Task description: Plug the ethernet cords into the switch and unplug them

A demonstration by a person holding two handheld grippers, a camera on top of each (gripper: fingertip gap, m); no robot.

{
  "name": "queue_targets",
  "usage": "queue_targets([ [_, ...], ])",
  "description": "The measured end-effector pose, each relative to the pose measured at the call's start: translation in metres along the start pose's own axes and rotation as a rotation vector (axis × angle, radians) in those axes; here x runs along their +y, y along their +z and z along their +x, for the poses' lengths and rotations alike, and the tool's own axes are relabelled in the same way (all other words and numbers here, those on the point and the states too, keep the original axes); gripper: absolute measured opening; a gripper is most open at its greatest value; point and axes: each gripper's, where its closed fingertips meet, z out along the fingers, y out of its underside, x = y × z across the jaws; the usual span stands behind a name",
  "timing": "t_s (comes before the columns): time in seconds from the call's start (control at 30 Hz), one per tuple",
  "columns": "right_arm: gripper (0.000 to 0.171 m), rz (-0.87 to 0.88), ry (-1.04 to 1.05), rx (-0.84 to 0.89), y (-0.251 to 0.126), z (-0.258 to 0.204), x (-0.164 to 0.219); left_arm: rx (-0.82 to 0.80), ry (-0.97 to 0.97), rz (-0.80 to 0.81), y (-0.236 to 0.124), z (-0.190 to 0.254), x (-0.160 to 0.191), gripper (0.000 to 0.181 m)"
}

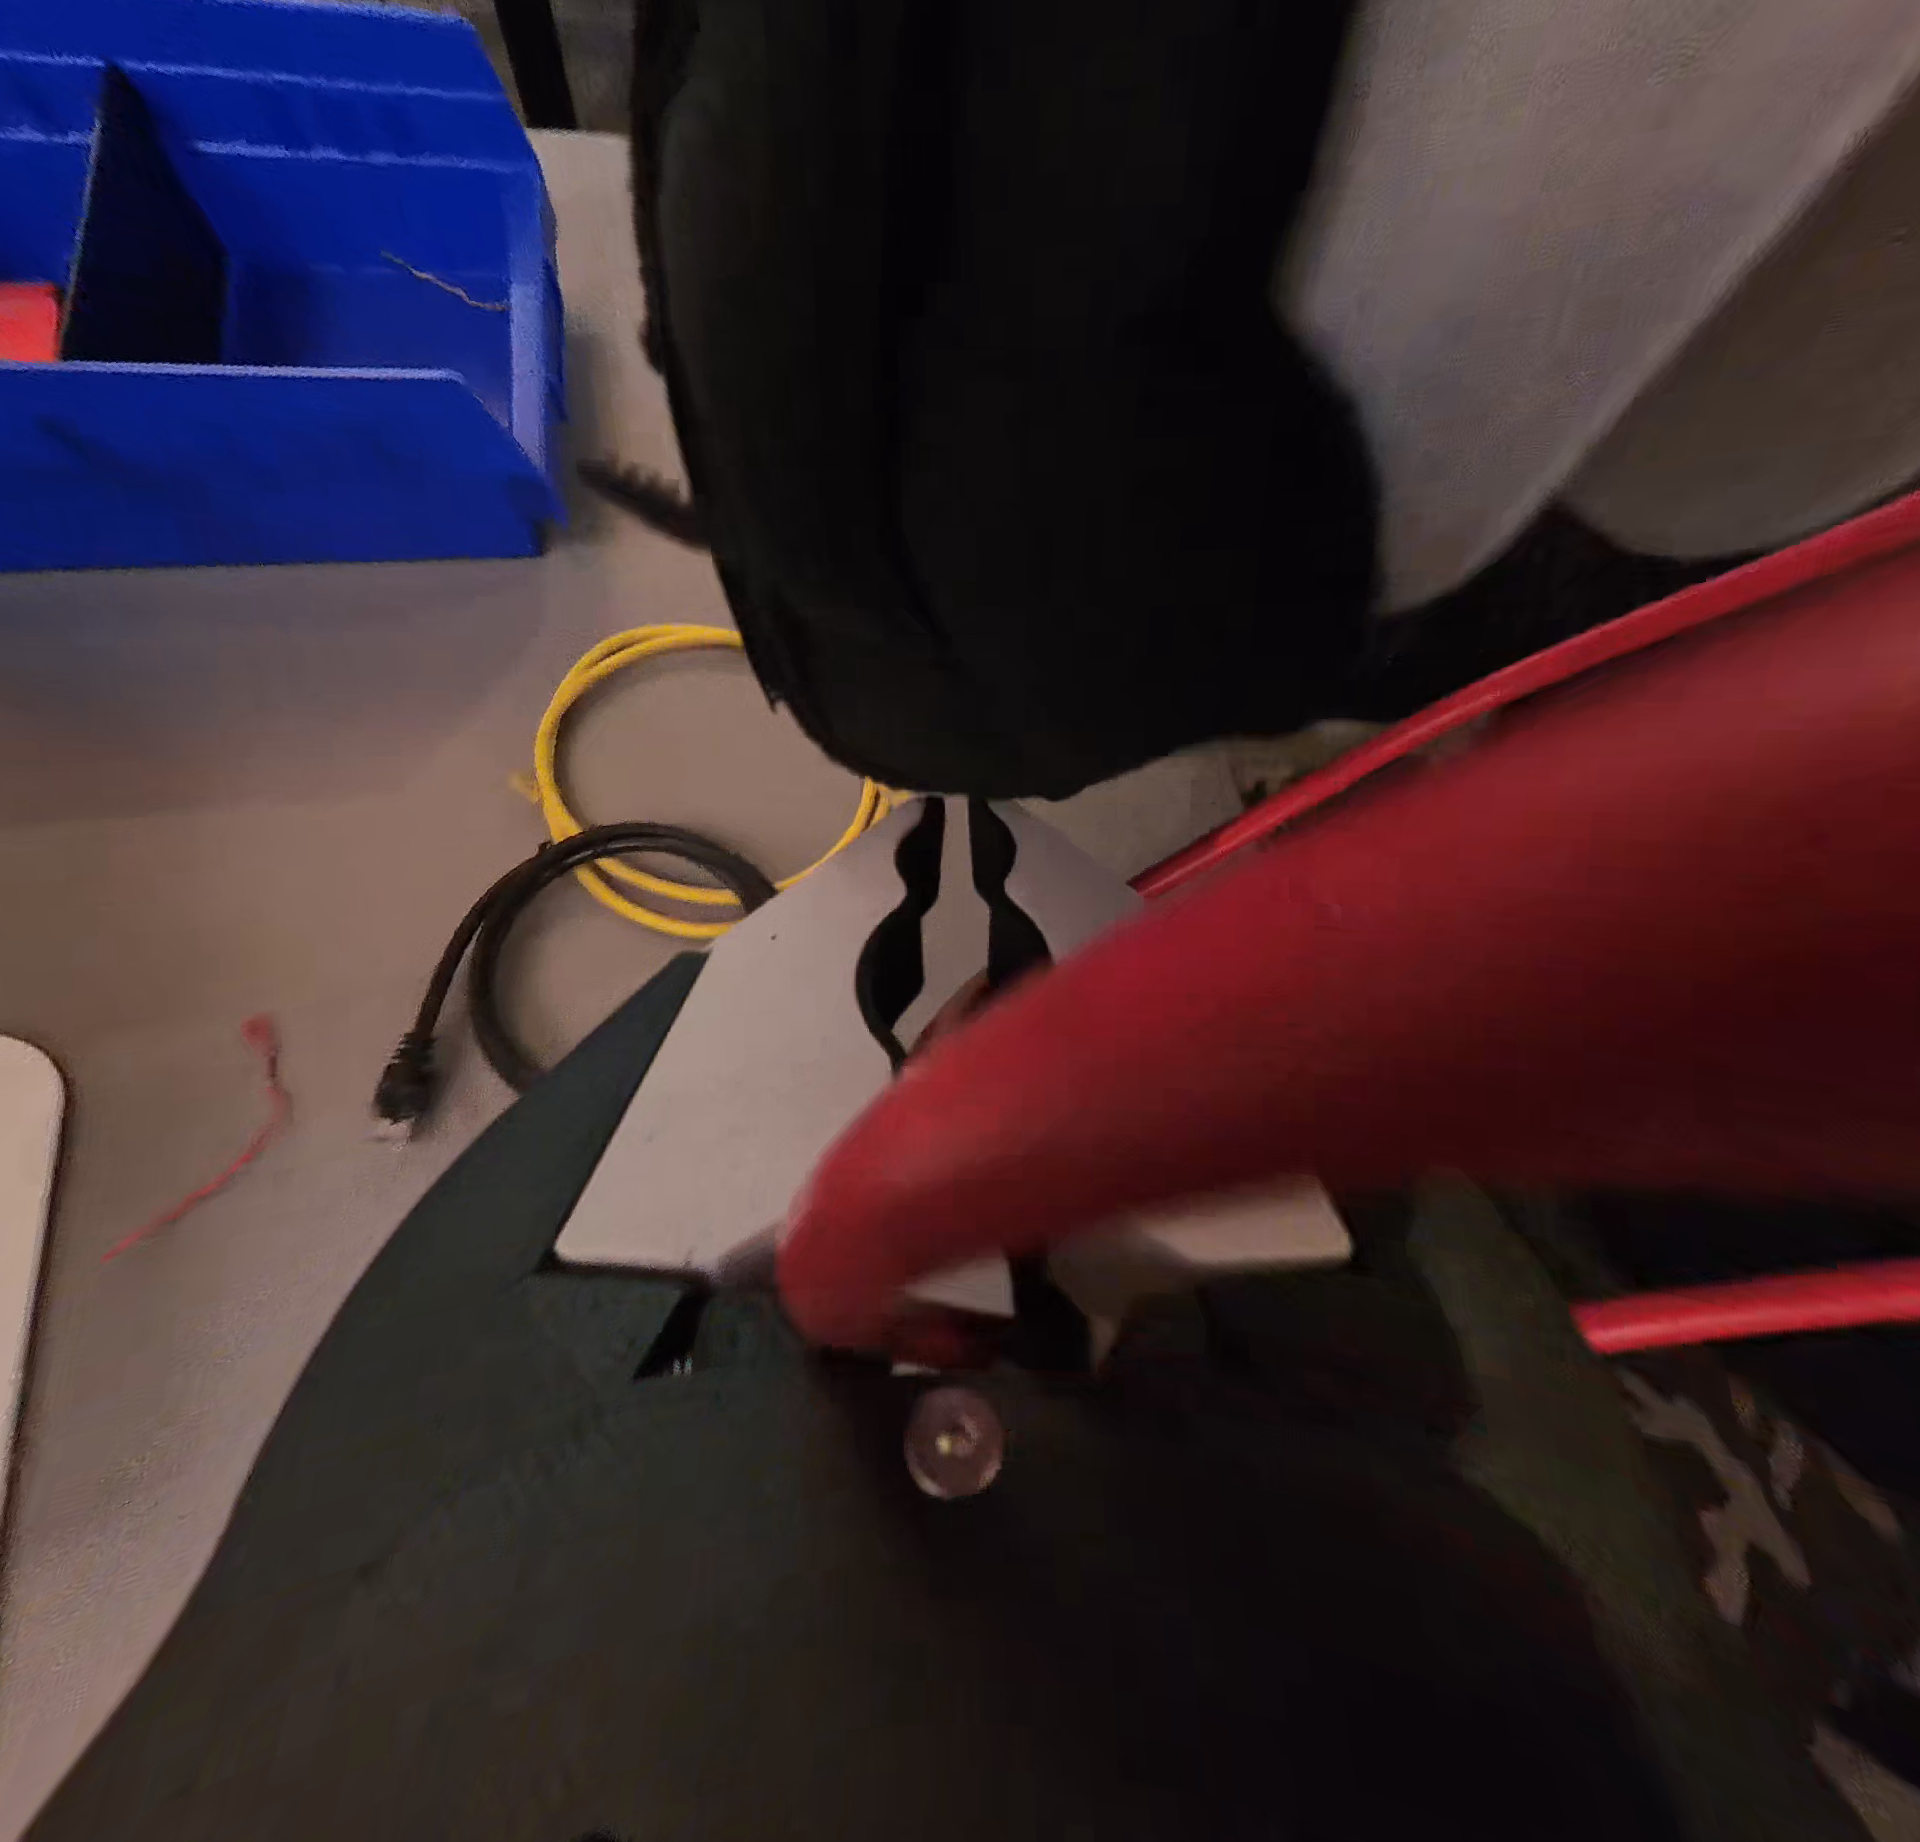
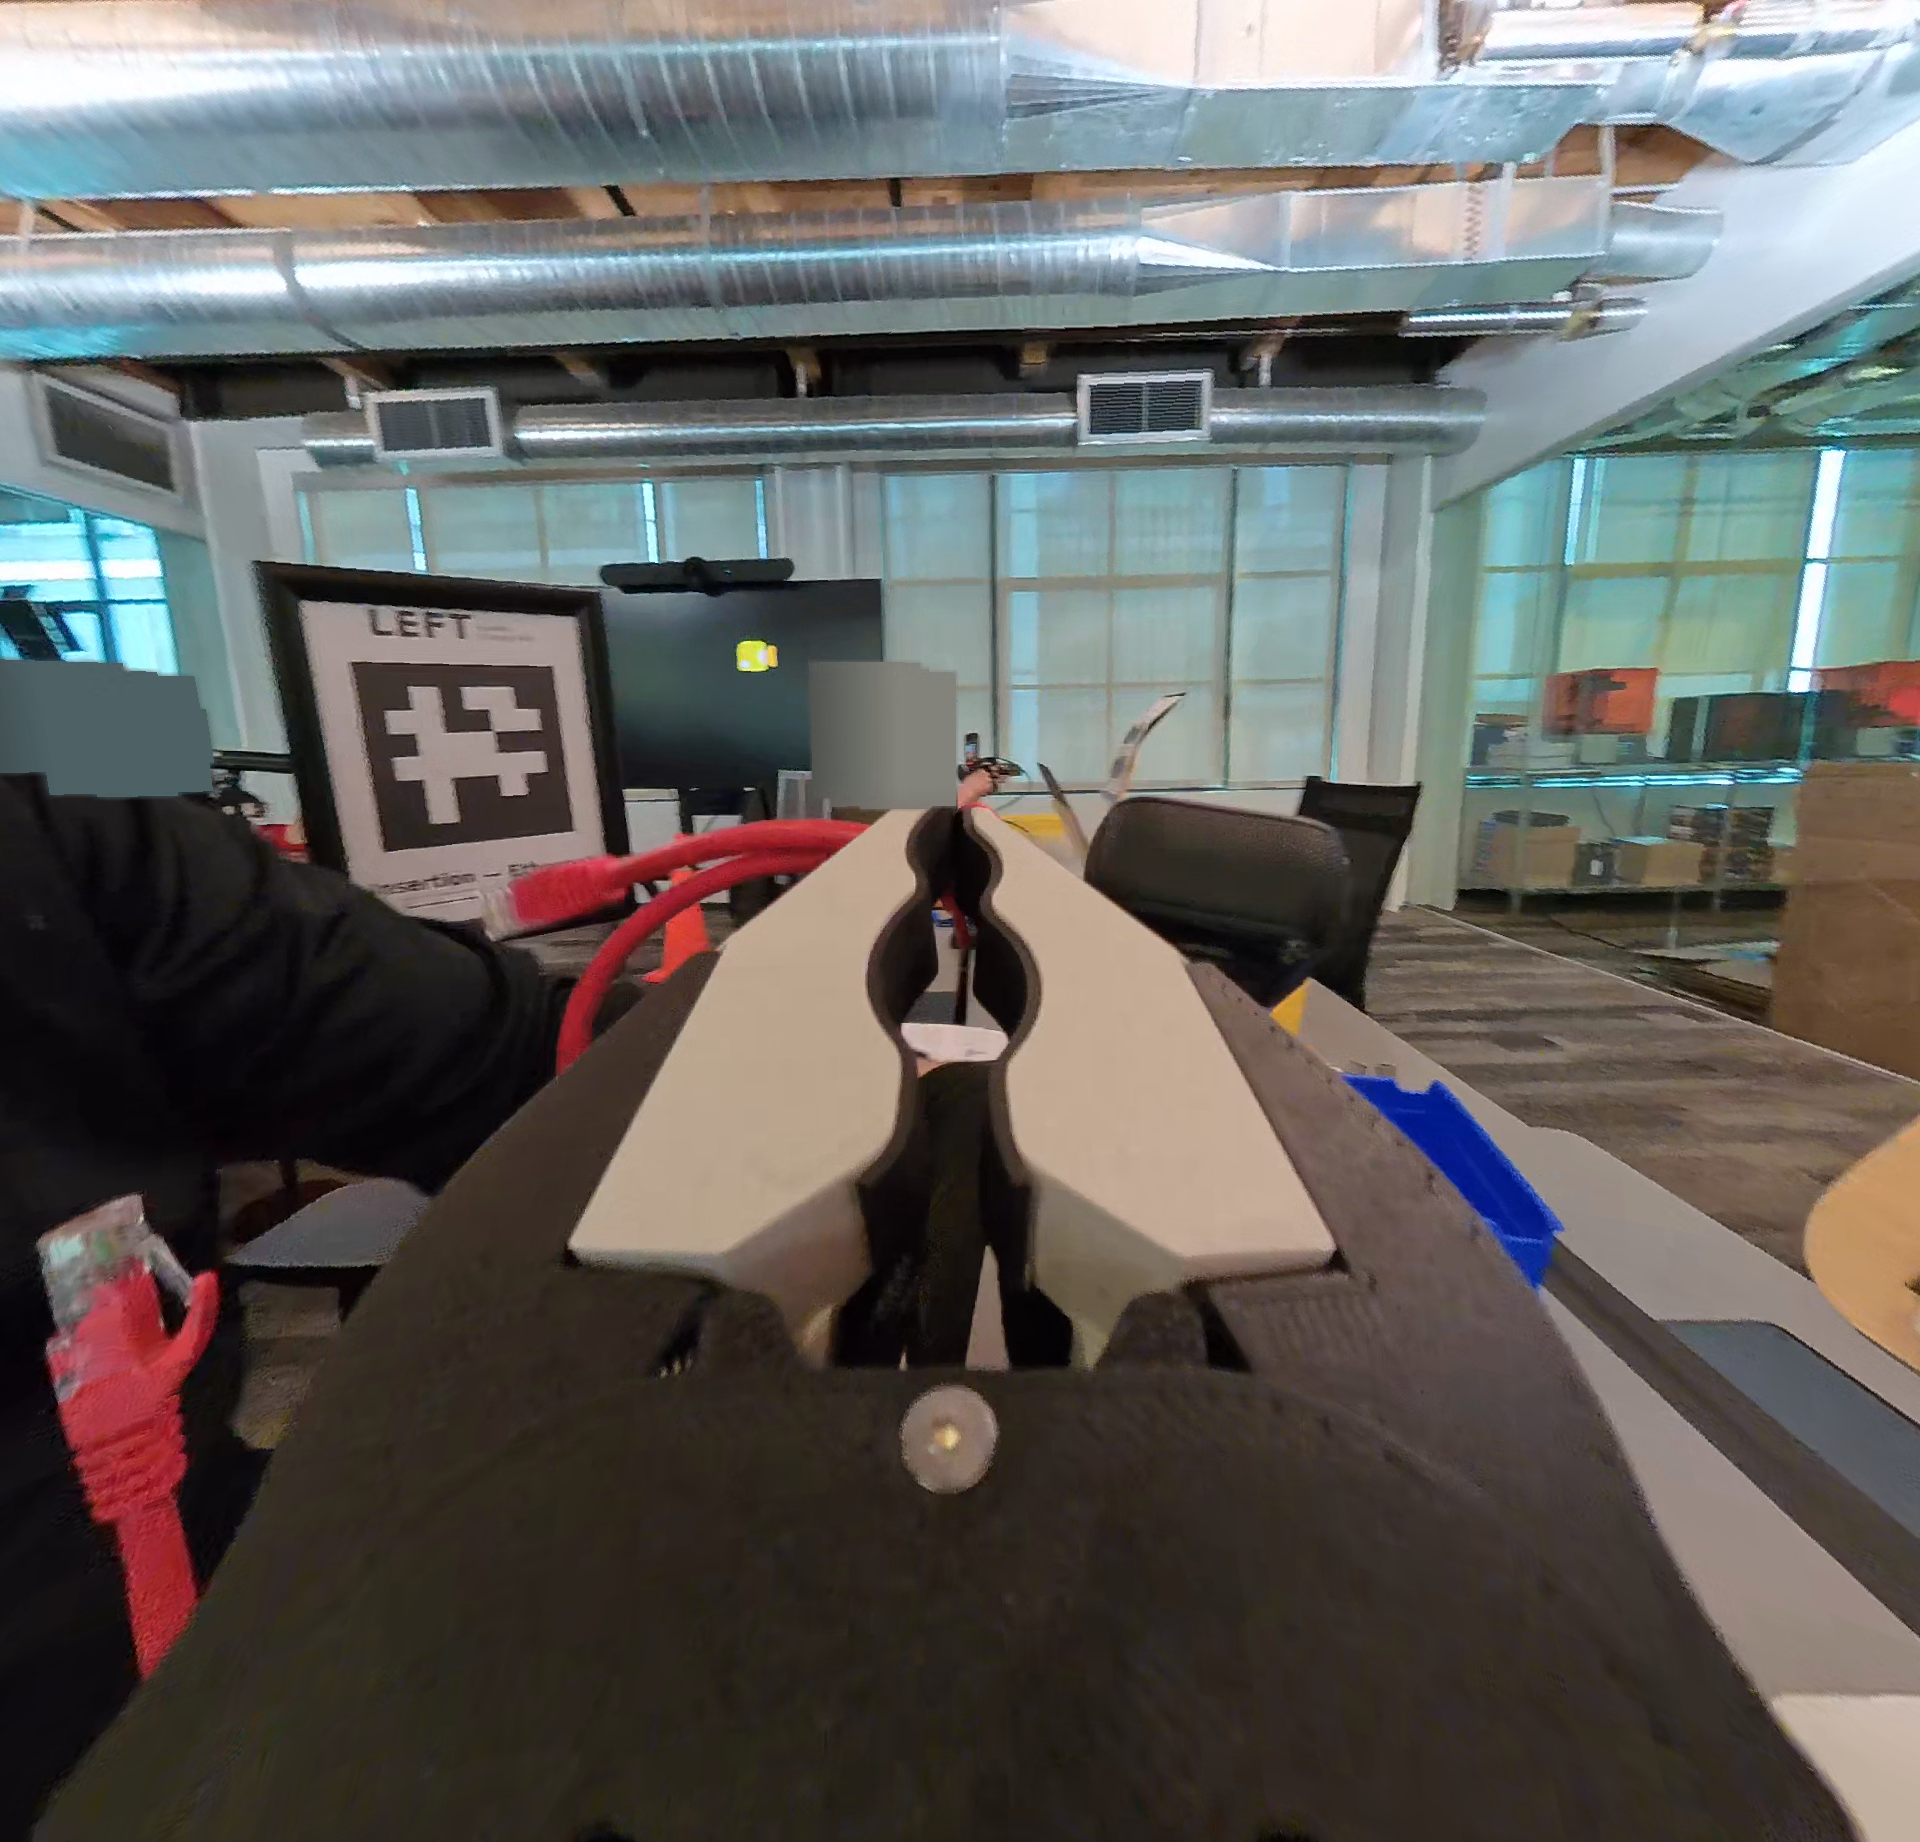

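Largest in my right wrist view is the room itself: ribbed silver ducts under a bare wooden ceiling, pale windows and a dark screen far beyond the jaws. None of that shows in my left wrist view, which looks down on a pale grey worktop.

There, a person's black ribbed sleeve hangs just past the tips of the jaws, with a blue plastic divided bin well off to their left. The right view catches only a blue corner of a bin to the right of its jaws.

The right gripper, matte black with smooth grey scalloped fingers, is clenched nearly tip to tip; whether anything is caught in it I cannot tell.

The left gripper is the same shape, its tips close together. The glossy red ethernet cord sweeps blurred across its right finger, and I cannot tell whether the jaws grip it.

In the right view that cord loops left of the jaws, with a red booted plug with a clear tip hanging low left.

Only the left view shows a coiled yellow cord and a thin black cord lying left of the jaws, overlapping. The switch is not visible.
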Motion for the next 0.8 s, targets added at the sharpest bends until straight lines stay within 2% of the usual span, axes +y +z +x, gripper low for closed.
queue_targets([
  [0.13, 0.000, 0.014, -0.010, 0.036, -0.002, 0.005, -0.003, -0.022, -0.075, 0.156, -0.012, -0.007, -0.006, 0.026],
  [0.27, 0.000, 0.045, -0.020, 0.067, -0.008, 0.008, -0.013, -0.089, -0.144, 0.312, -0.053, -0.023, -0.014, 0.052],
  [0.4, 0.000, 0.047, -0.030, 0.130, -0.013, 0.017, -0.016, -0.284, -0.168, 0.407, -0.105, -0.041, -0.010, 0.060],
  [0.47, 0.000, 0.050, -0.023, 0.158, -0.013, 0.022, -0.015, -0.428, -0.112, 0.431, -0.126, -0.038, -0.009, 0.069],
  [0.53, 0.000, 0.051, -0.006, 0.173, -0.012, 0.026, -0.012, -0.587, -0.066, 0.383, -0.135, -0.036, -0.002, 0.083],
  [0.6, 0.000, 0.057, 0.012, 0.176, -0.010, 0.028, -0.009, -0.694, -0.034, 0.358, -0.142, -0.028, 0.003, 0.086],
  [0.7, 0.000, 0.059, 0.031, 0.182, -0.006, 0.029, -0.006, -0.675, -0.068, 0.459, -0.156, -0.011, 0.001, 0.091],
  [0.8, 0.000, 0.060, 0.036, 0.170, -0.001, 0.025, -0.006, -0.694, -0.128, 0.673, -0.196, -0.010, -0.004, 0.087],
])
